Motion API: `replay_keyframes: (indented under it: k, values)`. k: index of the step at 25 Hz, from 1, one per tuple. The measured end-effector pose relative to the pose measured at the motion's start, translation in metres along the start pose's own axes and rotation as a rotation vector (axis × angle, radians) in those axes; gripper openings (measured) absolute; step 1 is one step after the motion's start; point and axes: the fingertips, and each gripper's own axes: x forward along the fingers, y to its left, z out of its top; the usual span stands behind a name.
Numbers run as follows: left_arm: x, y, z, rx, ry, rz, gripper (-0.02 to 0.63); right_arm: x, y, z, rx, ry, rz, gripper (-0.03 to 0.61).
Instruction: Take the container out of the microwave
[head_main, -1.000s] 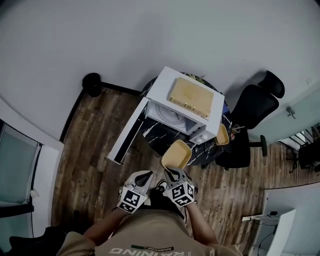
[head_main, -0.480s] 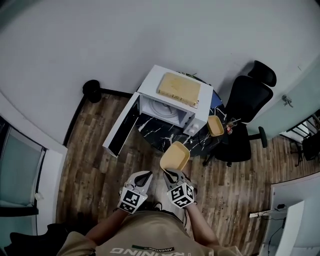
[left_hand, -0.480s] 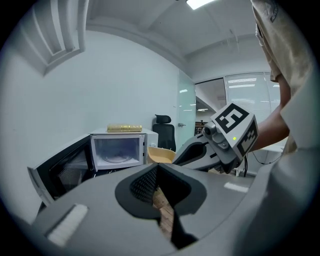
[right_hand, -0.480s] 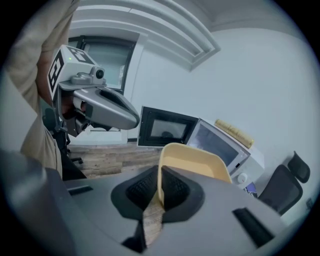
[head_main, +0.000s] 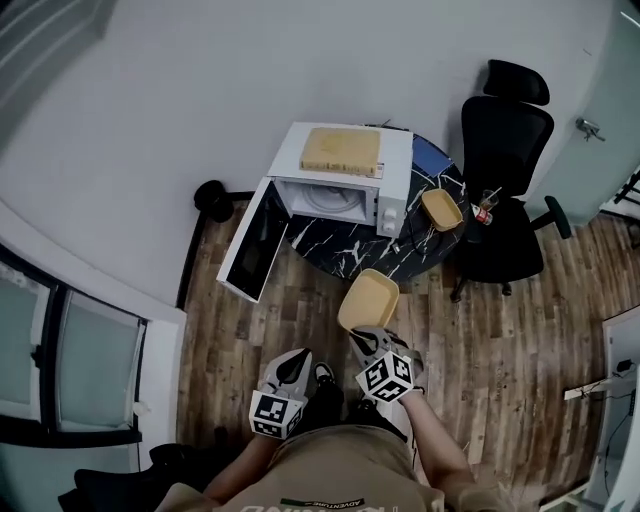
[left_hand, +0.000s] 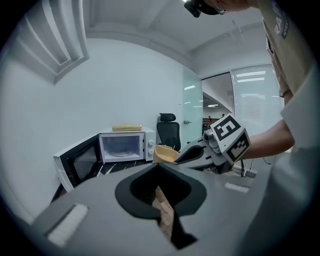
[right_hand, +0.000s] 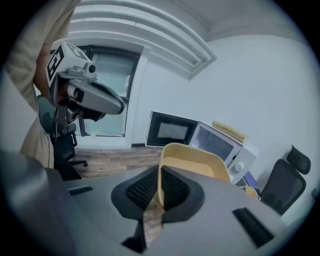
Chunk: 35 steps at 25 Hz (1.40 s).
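One container is in play: the shallow yellow plastic rectangular container (head_main: 368, 300) is out of the white box-shaped microwave (head_main: 340, 185). It hangs in the air at the near edge of the round black marble-look table (head_main: 340, 262), mostly over the brown wood-plank floor (head_main: 300, 320). The right gripper (head_main: 368, 338) has its jaws pinched tight on the container's near rim, plain in the right gripper view, w/ the container sticking out ahead & tilted up a bit. The left gripper (left_hand: 160, 175) is beside it, jaws a little apart, nothing between them but floor.

Change vs 1 s ago: the microwave & table now sit further off and the view has swung round, so the person looks to have backed off or turned w/ the load. Grip is unchanged. The microwave door (head_main: 250, 240) hangs wide open to the left; the cavity shows only the white turntable, i.e. empty.

Meaning: the take-out itself is done, I'd judge. What's left is prob. setting it down somewhere, maybe by the second small yellow container (head_main: 441, 208) on the table's far side, near the black office chair (head_main: 505, 150). Risk: it's a single-rim pinch, so the container could droop or swing.
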Motion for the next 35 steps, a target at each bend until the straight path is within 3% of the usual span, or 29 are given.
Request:
replay_keyframes:
  k: [7, 29, 35]
  values:
    - [-0.014, -0.020, -0.009, 0.022, 0.030, -0.013, 0.008, -0.012, 0.012, -0.004, 0.041, -0.022, 0.002, 0.009]
    - [-0.016, 0.013, 0.015, 0.017, -0.085, -0.058, 0.008, -0.009, 0.033, 0.032, 0.003, 0.023, 0.021, 0.009]
    - [-0.018, 0.018, 0.030, 0.064, -0.103, -0.077, 0.008, 0.000, 0.036, 0.035, -0.011, 0.026, 0.032, 0.009]
